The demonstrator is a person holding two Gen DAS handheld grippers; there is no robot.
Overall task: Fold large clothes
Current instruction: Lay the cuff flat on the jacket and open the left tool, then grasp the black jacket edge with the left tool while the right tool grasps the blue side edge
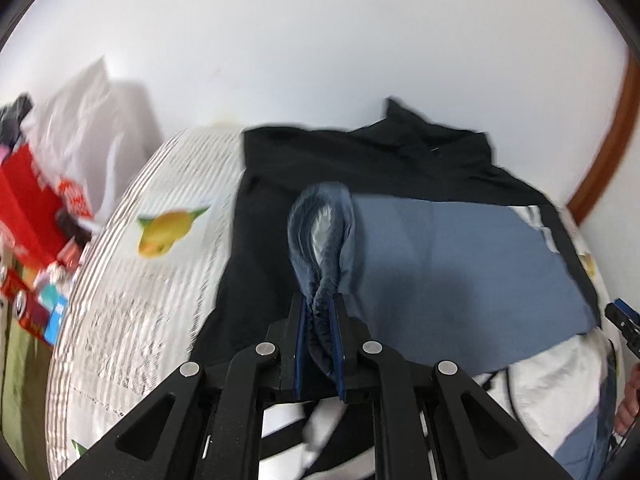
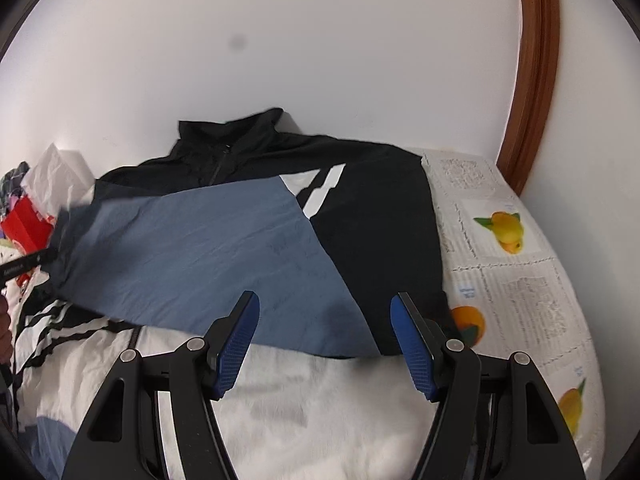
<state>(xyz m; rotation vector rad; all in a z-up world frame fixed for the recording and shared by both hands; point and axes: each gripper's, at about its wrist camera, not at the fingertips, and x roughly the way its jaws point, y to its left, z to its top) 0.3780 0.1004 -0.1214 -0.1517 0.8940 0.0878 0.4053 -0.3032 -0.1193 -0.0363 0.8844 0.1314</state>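
A large jacket in black, blue and white lies spread on the table, collar toward the wall; it shows in the left wrist view (image 1: 460, 256) and in the right wrist view (image 2: 224, 248). My left gripper (image 1: 319, 312) is shut on a bunched blue cuff of the jacket's sleeve (image 1: 320, 232), held above the black part. My right gripper (image 2: 325, 312) is open and empty, hovering over the jacket's blue and white front, near its lower black edge. The left gripper's tip shows at the left edge of the right wrist view (image 2: 28, 264).
The table has a cloth printed with text and fruit (image 2: 508, 228), also seen in the left wrist view (image 1: 160, 232). A white plastic bag (image 1: 80, 128) and red boxes (image 1: 28, 204) stand at the left. A white wall is behind, with a brown wooden frame (image 2: 532, 80) at right.
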